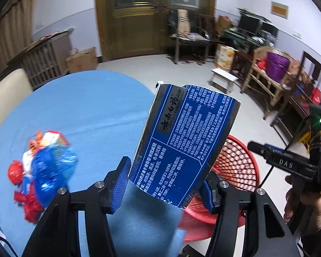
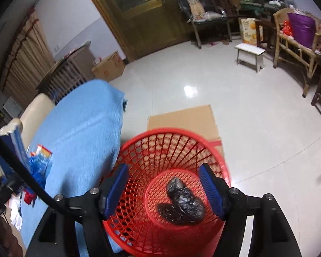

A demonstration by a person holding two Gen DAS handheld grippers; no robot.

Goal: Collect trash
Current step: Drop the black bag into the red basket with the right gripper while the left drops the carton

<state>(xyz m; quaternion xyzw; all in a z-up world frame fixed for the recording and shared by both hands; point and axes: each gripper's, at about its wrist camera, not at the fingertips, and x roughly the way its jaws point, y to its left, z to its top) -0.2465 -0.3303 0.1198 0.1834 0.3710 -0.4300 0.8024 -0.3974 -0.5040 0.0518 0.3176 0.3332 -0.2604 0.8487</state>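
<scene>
My left gripper (image 1: 166, 184) is clamped on a blue box (image 1: 181, 143), a flattened carton with white print. The pads press its lower end from both sides. Its long axis runs up and away from my fingers, tilted a little to the right, with the torn end uppermost.

The key relation: the red basket (image 1: 237, 162) lies to the right of the box and lower, on the floor just beside the table edge. In the left view the box overlaps the basket's near rim but does not yet stand over the opening. My judgement is that the left hand has to carry the box further right before letting go, long axis pointing down into the basket.

My right gripper (image 2: 164, 186) is already over the basket (image 2: 139, 192). Its jaws stand apart with nothing between them. Straight below, on the basket floor, lies a crumpled black bag (image 2: 181, 203). I see nothing else in the basket.

The right hand is nearer the basket but empty; the left hand is the one carrying.

Still on the blue tablecloth (image 1: 85, 107): a heap of wrappers (image 1: 44, 167), blue, red and orange, well to the left of the box. It is blurred, so I cannot count the items. More collecting remains.

The basket stands on a sheet of cardboard (image 2: 181, 117).
</scene>
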